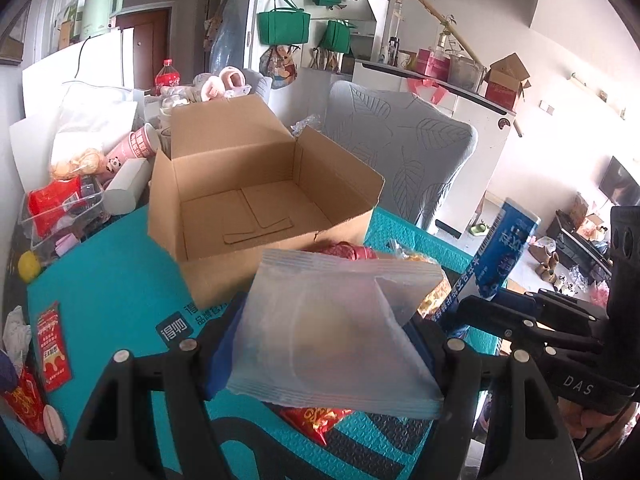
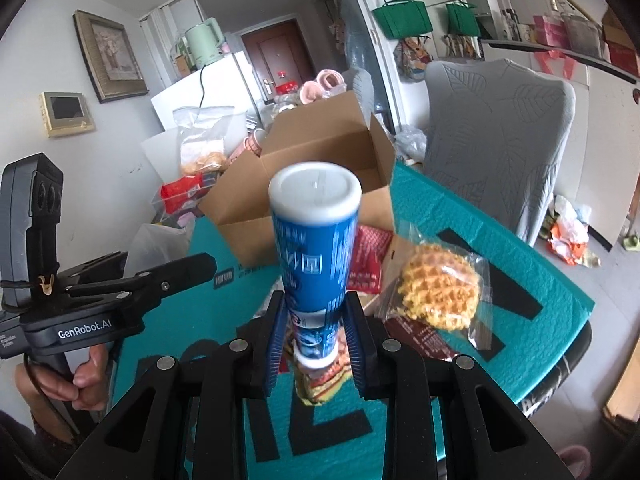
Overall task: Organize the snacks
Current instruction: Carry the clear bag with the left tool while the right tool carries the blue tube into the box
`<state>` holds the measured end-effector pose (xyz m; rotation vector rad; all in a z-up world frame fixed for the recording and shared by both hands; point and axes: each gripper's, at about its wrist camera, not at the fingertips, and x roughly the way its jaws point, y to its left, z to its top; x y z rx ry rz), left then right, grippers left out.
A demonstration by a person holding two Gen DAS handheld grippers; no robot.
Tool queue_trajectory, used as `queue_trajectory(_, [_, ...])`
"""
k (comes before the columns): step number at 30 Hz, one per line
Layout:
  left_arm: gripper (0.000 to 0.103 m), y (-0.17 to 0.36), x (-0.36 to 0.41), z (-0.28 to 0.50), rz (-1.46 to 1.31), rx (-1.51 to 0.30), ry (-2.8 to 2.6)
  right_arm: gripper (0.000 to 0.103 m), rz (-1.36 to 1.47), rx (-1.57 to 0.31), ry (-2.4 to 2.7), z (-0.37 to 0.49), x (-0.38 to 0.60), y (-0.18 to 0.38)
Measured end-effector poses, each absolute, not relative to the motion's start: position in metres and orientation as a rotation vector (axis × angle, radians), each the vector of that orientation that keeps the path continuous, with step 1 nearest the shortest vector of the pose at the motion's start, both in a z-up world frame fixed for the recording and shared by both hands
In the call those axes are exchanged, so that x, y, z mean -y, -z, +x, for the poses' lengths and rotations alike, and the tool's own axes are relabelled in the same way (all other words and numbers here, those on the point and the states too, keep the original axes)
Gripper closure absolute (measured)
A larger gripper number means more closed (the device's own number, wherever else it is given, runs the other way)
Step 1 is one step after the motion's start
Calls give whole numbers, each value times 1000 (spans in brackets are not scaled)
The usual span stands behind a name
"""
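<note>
My left gripper (image 1: pixel 326 346) is shut on a frosted, translucent snack packet (image 1: pixel 332 332), held above the teal mat (image 1: pixel 112 280) just in front of an open, empty cardboard box (image 1: pixel 256 200). My right gripper (image 2: pixel 316 320) is shut on a blue tube with a white cap (image 2: pixel 314 248), gripped near its lower end and tilted toward the box (image 2: pixel 320 152). The tube (image 1: pixel 506 248) and the right gripper (image 1: pixel 476 312) also show at the right of the left wrist view. A wrapped waffle (image 2: pixel 440 296) and a red packet (image 2: pixel 370 260) lie on the mat.
A grey leaf-patterned chair (image 1: pixel 412 152) stands behind the table. A clear bin with red snacks (image 1: pixel 60 208), a pink cup (image 1: pixel 136 146) and bagged goods crowd the left. A red sachet (image 1: pixel 52 346) and a yellow ball (image 1: pixel 29 266) lie near the mat's left edge.
</note>
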<state>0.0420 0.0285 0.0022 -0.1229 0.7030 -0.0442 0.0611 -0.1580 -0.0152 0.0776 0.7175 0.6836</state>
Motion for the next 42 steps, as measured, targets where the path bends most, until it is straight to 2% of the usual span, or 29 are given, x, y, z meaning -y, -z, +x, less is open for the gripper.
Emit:
queue_trajectory(16, [32,-41,-74,115,-70,-571,-100,75,-3,-568,-730,133,104,-35])
queue_trajectory(26, [32,-34,-109,165,-40,-556,-209,75,-36,-590,-697,197,64,-25])
queue_trajectory(42, [32,37,-126,209,-101,-824,-180,75,-97,-759,-654,228,34,32])
